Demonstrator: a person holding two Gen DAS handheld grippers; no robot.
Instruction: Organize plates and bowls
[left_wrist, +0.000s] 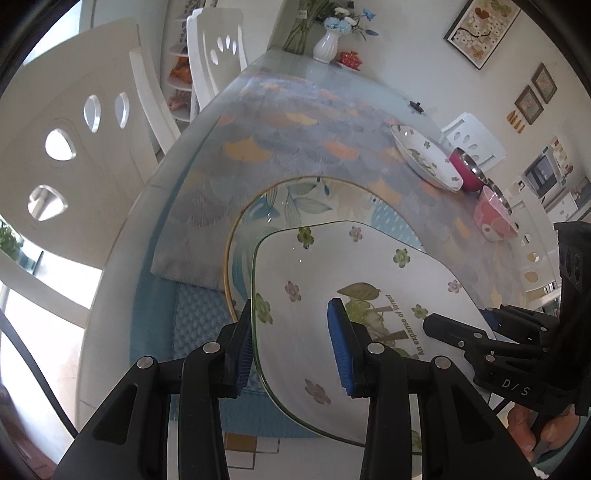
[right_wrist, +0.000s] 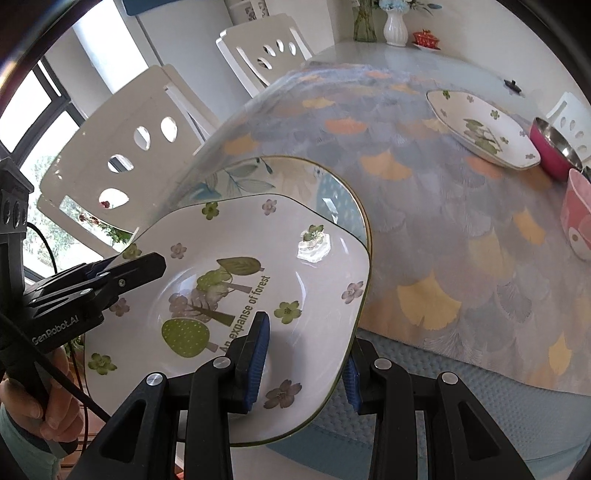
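A white squarish plate (left_wrist: 314, 273) (right_wrist: 258, 236) with flower and tree prints and the words "An expanse of forest" is held from two sides. My left gripper (left_wrist: 291, 343) is shut on its near rim, one blue pad on top and one beneath. My right gripper (right_wrist: 304, 354) is shut on the opposite rim in the same way. Each gripper also shows in the other's view, the right (left_wrist: 436, 326) and the left (right_wrist: 147, 266). The plate lies over a large round gold-rimmed plate (left_wrist: 295, 199) (right_wrist: 295, 177) with blue leaves; I cannot tell whether they touch.
Further along the patterned tablecloth (right_wrist: 424, 221) sit a second forest-print plate (right_wrist: 480, 125), a magenta steel bowl (right_wrist: 554, 147) and a pink bowl (right_wrist: 578, 221). White chairs (left_wrist: 74, 140) line the left side. A white vase (left_wrist: 325, 44) and a red lidded dish (left_wrist: 349, 59) stand at the far end.
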